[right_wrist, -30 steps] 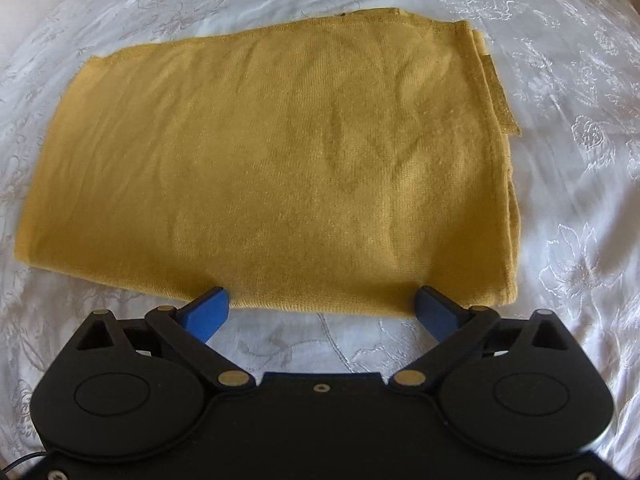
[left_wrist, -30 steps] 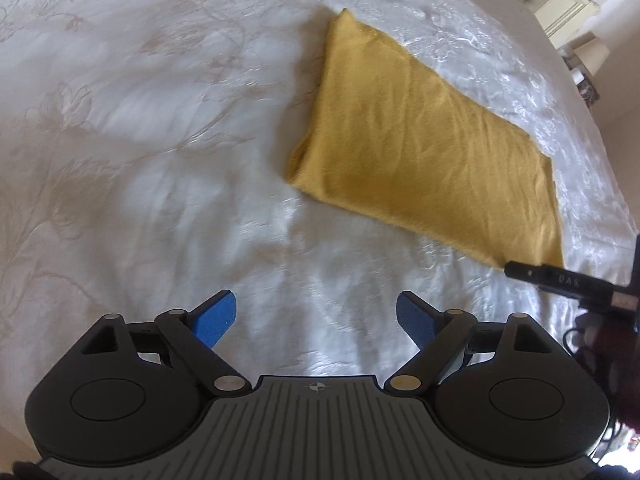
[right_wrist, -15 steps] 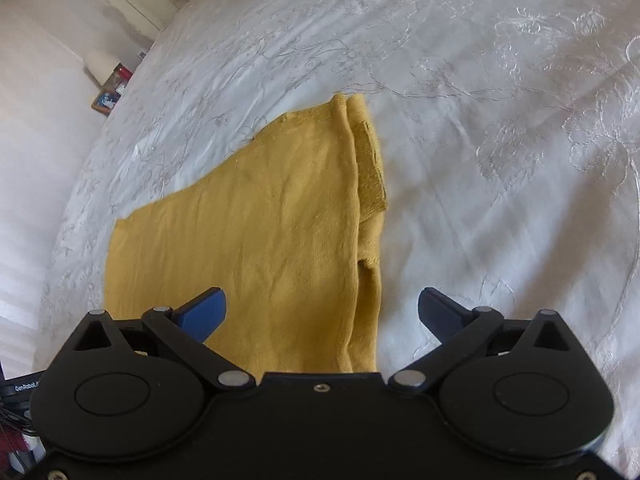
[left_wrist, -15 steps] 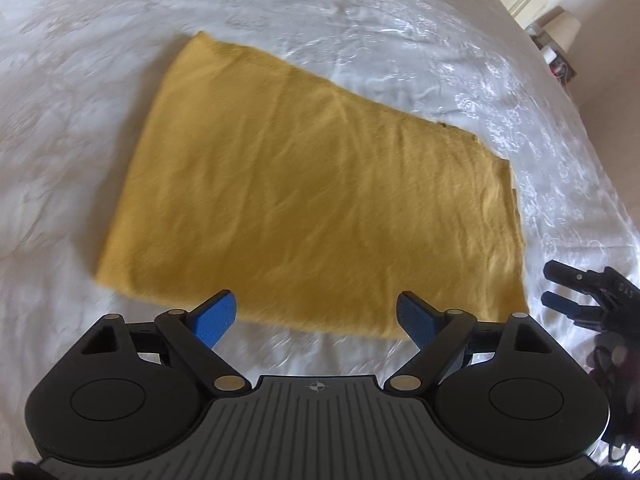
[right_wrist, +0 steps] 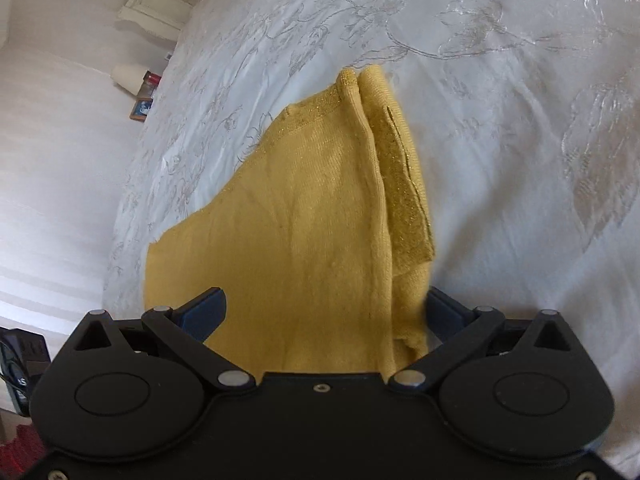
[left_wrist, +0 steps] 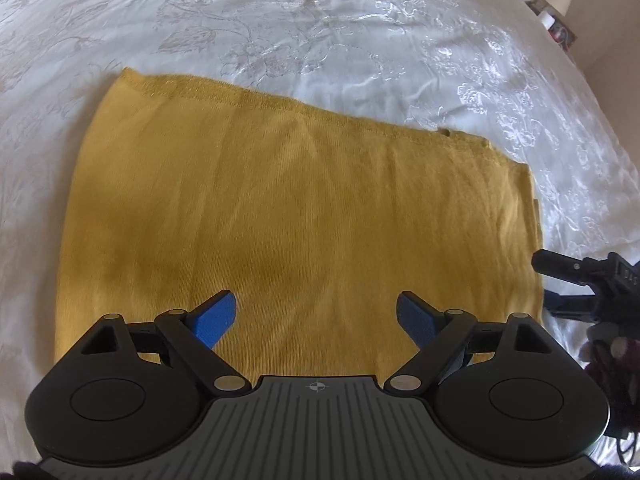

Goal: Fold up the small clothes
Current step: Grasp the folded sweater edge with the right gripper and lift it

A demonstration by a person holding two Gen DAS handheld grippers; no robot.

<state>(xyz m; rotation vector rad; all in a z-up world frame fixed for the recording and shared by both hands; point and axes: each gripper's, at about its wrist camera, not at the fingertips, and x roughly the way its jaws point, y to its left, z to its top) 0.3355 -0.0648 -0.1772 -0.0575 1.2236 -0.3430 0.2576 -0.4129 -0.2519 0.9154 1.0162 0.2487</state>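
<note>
My 2 claws, left gripper (left_wrist: 315, 314) and right gripper (right_wrist: 322, 310), gape empty over the yellow garment (left_wrist: 296, 216), its long axis crosswise, right nearer its layered end.

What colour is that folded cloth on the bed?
Mustard yellow cloth, plain knit; the left wrist view shows it best.

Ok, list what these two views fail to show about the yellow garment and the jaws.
- Left wrist view: the yellow knit garment has its near edge hidden behind the left gripper.
- Left wrist view: the right gripper is cut off by the frame edge.
- Right wrist view: the garment's near end runs behind the gripper body, so any contact is hidden.
- Garment type: folded, unidentifiable.
</note>
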